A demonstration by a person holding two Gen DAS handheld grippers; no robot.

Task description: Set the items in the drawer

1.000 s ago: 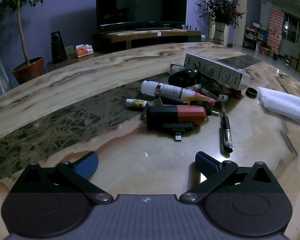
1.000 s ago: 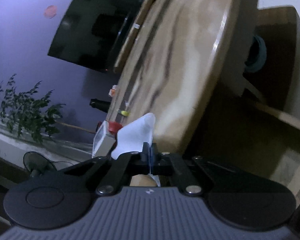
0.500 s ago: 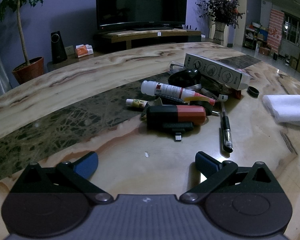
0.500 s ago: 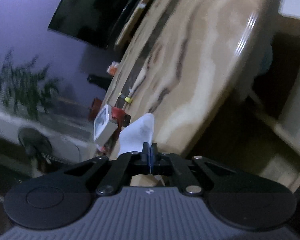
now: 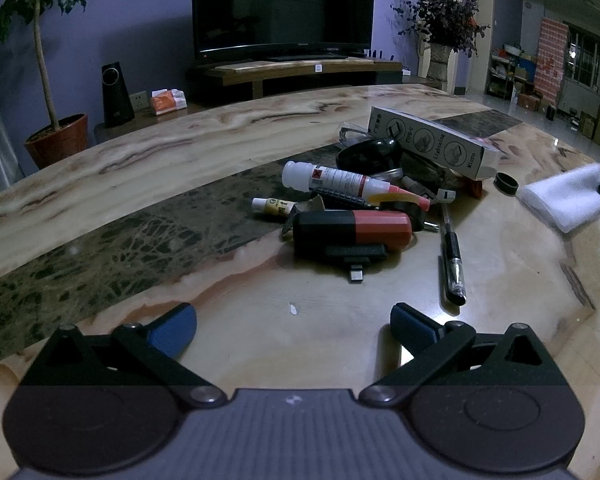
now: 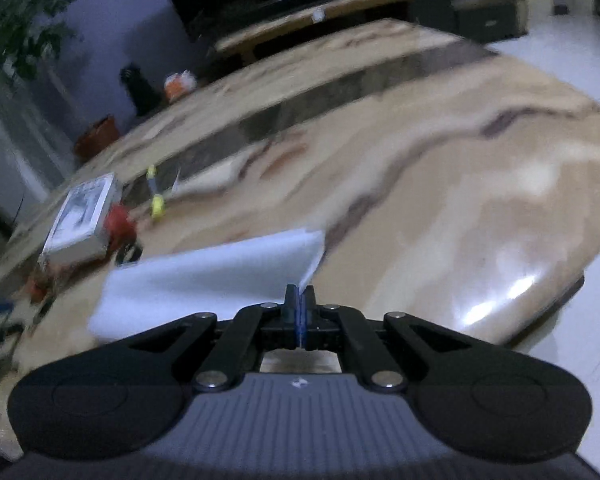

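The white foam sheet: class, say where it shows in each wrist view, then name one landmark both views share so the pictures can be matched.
Left wrist view: white foam sheet at the far right edge, over the table, right of the grey printed box.
Right wrist view: the sheet fills the lower centre, one corner pinched in the shut right gripper.
Shared landmark: the grey printed box, left of the sheet.
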